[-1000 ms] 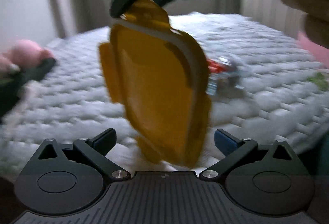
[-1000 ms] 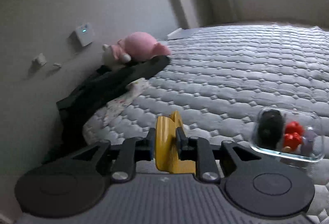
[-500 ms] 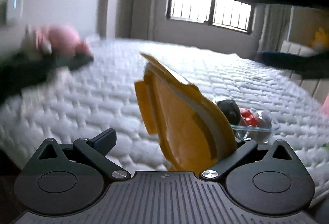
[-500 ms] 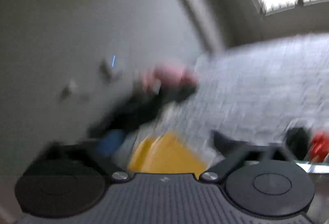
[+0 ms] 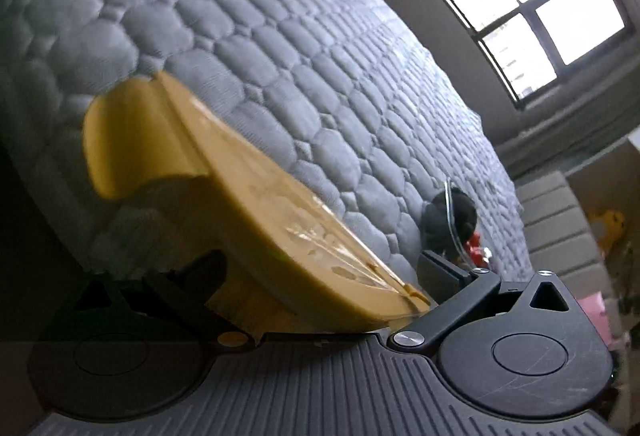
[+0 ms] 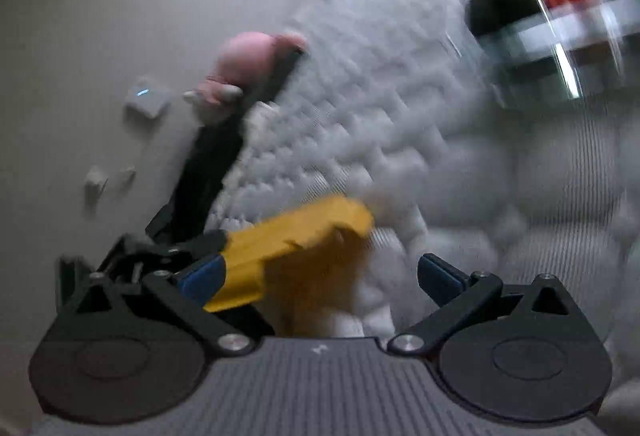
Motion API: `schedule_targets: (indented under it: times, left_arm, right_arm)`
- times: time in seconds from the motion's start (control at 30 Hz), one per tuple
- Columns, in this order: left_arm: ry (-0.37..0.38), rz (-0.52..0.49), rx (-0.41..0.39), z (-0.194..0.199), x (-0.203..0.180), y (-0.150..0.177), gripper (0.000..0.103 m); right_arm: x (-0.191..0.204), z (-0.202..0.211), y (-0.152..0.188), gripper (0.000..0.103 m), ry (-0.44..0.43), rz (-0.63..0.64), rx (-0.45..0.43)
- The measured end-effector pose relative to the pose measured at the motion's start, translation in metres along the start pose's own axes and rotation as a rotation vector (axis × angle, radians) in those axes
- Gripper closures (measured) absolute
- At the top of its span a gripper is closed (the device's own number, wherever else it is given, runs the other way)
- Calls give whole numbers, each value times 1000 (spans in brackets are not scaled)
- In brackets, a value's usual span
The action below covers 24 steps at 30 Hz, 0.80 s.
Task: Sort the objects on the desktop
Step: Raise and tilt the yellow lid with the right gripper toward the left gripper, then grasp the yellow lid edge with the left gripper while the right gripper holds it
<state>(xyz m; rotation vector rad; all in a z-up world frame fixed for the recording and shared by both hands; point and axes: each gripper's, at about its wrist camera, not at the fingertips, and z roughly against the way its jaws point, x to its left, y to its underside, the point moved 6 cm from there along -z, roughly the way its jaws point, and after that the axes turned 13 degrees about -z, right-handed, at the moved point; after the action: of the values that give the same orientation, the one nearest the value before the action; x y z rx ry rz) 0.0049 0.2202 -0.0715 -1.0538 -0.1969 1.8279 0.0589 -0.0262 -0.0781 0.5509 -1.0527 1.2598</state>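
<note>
A yellow lid [image 5: 256,195] with side flaps lies tilted between the fingers of my left gripper [image 5: 320,268], whose jaws are closing. The left finger sits under the lid; the right finger [image 5: 438,270] stands a little off its top face. In the right wrist view the same yellow lid [image 6: 296,240] lies beside the left finger of my right gripper [image 6: 320,276], which is wide open and holds nothing. A clear glass box [image 5: 454,220] with a black thing and red things inside rests on the mattress; it also shows blurred as the glass box [image 6: 552,19].
A grey quilted mattress [image 5: 280,47] fills both views. A pink plush toy [image 6: 248,59] and dark clothing [image 6: 208,163] lie at its edge by the wall. A window [image 5: 532,3] is at the back, and a beige couch [image 5: 560,228] at the right.
My right gripper has let go of the yellow lid and dropped lower, jaws wide. My left gripper has rolled and moved in around the lid, and its fingers have drawn closer.
</note>
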Motion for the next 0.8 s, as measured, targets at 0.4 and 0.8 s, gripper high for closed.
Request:
schedule_targets:
  times: [0.4, 0.8]
  left_arm:
    - [138, 84, 30, 1, 19, 10, 86]
    - [135, -57, -4, 4, 0, 11, 18]
  right_arm:
    - [-9, -52, 16, 13, -56, -215, 212]
    - [-4, -45, -14, 81, -104, -168, 106]
